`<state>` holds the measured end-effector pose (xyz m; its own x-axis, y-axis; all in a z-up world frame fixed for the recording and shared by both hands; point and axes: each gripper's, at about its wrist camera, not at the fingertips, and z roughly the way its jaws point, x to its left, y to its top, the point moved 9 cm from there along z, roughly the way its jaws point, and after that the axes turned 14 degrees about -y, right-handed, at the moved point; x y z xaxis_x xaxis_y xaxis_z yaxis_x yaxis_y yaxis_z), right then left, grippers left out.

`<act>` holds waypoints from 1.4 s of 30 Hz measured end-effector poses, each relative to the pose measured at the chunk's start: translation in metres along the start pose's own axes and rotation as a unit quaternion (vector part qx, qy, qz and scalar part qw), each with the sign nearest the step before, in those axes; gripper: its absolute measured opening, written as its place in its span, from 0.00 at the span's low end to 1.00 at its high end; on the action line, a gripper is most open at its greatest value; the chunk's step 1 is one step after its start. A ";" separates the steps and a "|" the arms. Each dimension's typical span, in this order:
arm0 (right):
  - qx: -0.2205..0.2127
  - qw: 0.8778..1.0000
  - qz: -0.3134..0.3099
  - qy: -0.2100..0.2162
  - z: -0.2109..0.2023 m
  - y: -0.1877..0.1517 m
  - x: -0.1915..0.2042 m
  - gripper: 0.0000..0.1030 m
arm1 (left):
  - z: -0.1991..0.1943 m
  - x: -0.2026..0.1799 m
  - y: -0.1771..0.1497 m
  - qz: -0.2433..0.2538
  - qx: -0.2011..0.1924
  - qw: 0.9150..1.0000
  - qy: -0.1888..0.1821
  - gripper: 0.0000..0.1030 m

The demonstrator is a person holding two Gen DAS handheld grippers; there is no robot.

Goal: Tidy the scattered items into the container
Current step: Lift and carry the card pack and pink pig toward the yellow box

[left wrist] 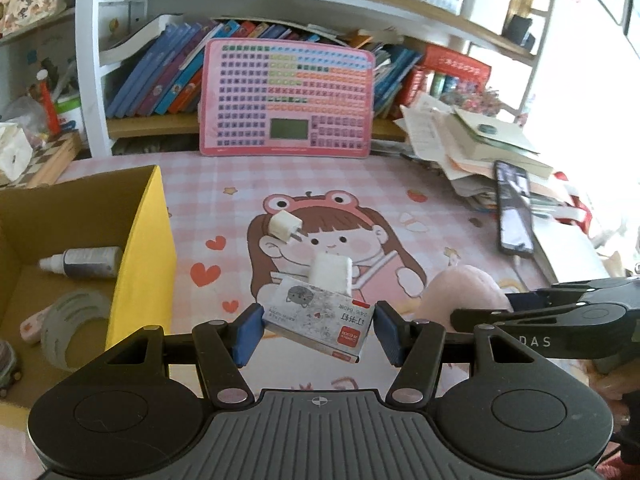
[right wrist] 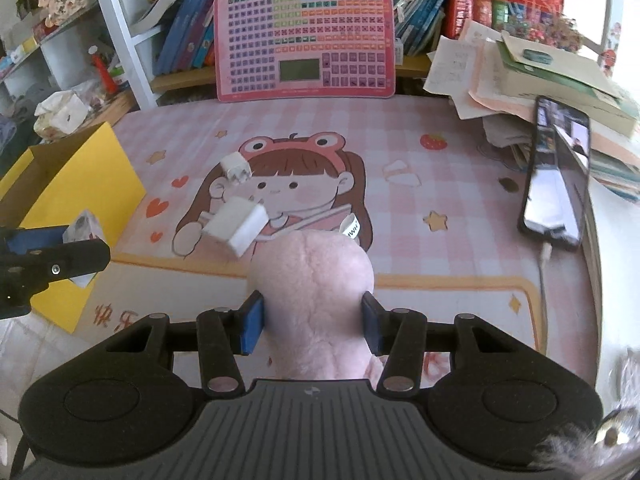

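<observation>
My left gripper (left wrist: 318, 330) is shut on a small staples box (left wrist: 320, 322) with a cat print, held above the pink desk mat (left wrist: 440, 216). My right gripper (right wrist: 314, 326) is shut on a pink plush toy (right wrist: 316, 288). Two white charger plugs lie on the mat: a small one (left wrist: 285, 226) further back, which also shows in the right wrist view (right wrist: 236, 166), and a larger one (left wrist: 332, 274) (right wrist: 238, 226) nearer. The yellow cardboard box (left wrist: 140, 248) stands to the left and holds a small grey bottle (left wrist: 86, 262) and a tape roll (left wrist: 74, 330).
A phone (right wrist: 556, 176) on a cable lies at the mat's right edge, next to a pile of papers and books (right wrist: 540, 68). A pink keyboard toy (right wrist: 306, 38) leans on the bookshelf at the back. The left gripper shows at the left in the right wrist view (right wrist: 48, 260).
</observation>
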<state>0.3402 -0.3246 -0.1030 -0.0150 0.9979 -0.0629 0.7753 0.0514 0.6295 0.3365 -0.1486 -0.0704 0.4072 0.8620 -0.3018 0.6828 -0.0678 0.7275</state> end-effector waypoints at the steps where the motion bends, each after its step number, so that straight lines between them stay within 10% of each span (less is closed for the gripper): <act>1: 0.001 1.000 0.004 -0.003 -0.005 -0.003 0.002 0.45 | -0.005 0.000 -0.003 0.001 0.000 1.000 -0.005 0.57; 17: 0.011 0.999 0.018 -0.034 -0.081 -0.065 0.068 0.45 | -0.092 0.014 -0.057 0.023 0.003 0.998 -0.063 0.57; 42: 0.003 1.000 -0.019 -0.002 -0.148 -0.129 0.188 0.45 | -0.213 0.094 -0.133 0.002 0.002 1.000 -0.015 0.57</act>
<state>0.1436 -0.1378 -0.0815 -0.0427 0.9950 -0.0899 0.7781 0.0896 0.6217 0.1546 0.0484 -0.0641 0.4279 0.8468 -0.3161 0.6833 -0.0741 0.7263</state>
